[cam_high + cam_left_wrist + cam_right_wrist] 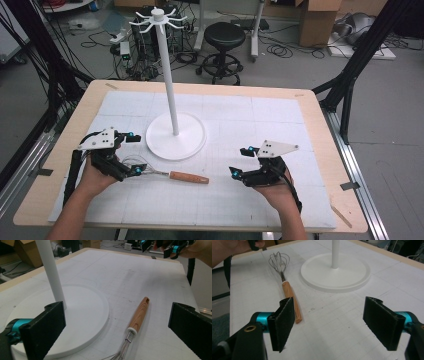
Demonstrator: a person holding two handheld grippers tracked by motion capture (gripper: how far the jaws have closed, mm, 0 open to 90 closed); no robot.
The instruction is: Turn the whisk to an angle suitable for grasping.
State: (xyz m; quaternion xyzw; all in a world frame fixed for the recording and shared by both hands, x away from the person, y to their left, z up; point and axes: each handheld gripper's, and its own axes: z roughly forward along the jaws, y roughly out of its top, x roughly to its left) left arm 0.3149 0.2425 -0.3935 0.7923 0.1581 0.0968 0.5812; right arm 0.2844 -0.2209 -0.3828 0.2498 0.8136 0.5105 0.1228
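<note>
A wire whisk (189,177) with a wooden handle lies flat on the white mat, in front of a white hook stand (175,136). My left gripper (134,154) is open at the whisk's wire end. In the left gripper view the wires (120,351) lie low between the wide jaws of the left gripper (117,315), and the handle (138,315) points away. To the right of the handle's end my right gripper (239,161) stands open with nothing between its jaws. The right gripper view has the right gripper (329,312) facing the whisk (289,293) and the stand's base (337,275).
The stand's thin pole (169,85) rises from its round base to a ring of hooks (159,17). A wooden table edge (330,130) frames the mat. Behind the table are a black stool (225,37), cables and cardboard boxes.
</note>
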